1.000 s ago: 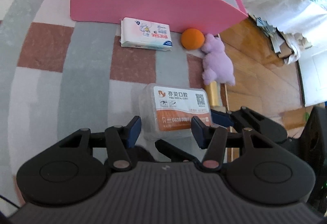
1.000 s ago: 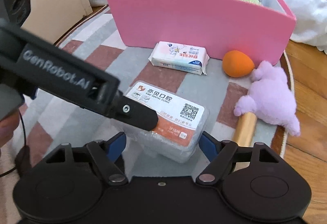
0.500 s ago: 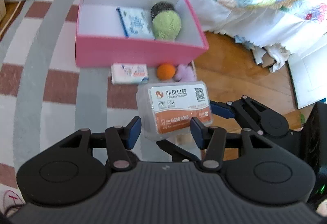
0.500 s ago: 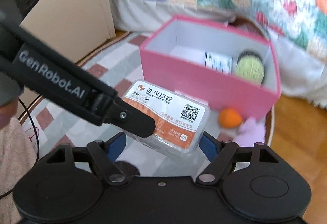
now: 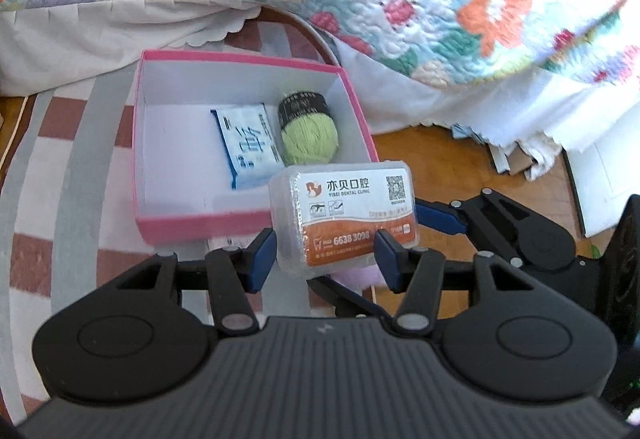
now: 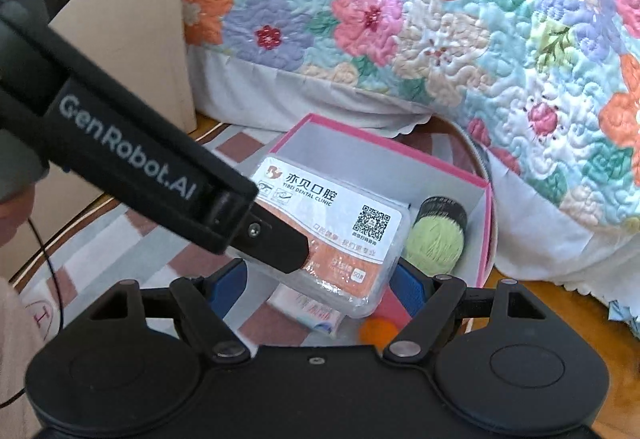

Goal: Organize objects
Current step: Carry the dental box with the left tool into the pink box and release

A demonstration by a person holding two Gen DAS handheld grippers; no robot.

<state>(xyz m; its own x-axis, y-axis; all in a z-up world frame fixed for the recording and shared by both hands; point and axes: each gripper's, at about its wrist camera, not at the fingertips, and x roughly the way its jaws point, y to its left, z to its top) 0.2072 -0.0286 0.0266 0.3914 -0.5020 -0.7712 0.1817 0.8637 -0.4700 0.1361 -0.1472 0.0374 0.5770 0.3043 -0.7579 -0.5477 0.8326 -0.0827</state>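
The left tongs and the right tongs both squeeze the clear floss box, up over the pink box's five o'clock corner, so it could slip and miss.

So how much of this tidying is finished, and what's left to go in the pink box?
Done: a blue-and-white packet and green yarn ball lie in the pink box. In hand: the left gripper and right gripper together hold the clear dental-clinic box above it. Left: an orange ball, a tissue pack and a purple plush on the rug.
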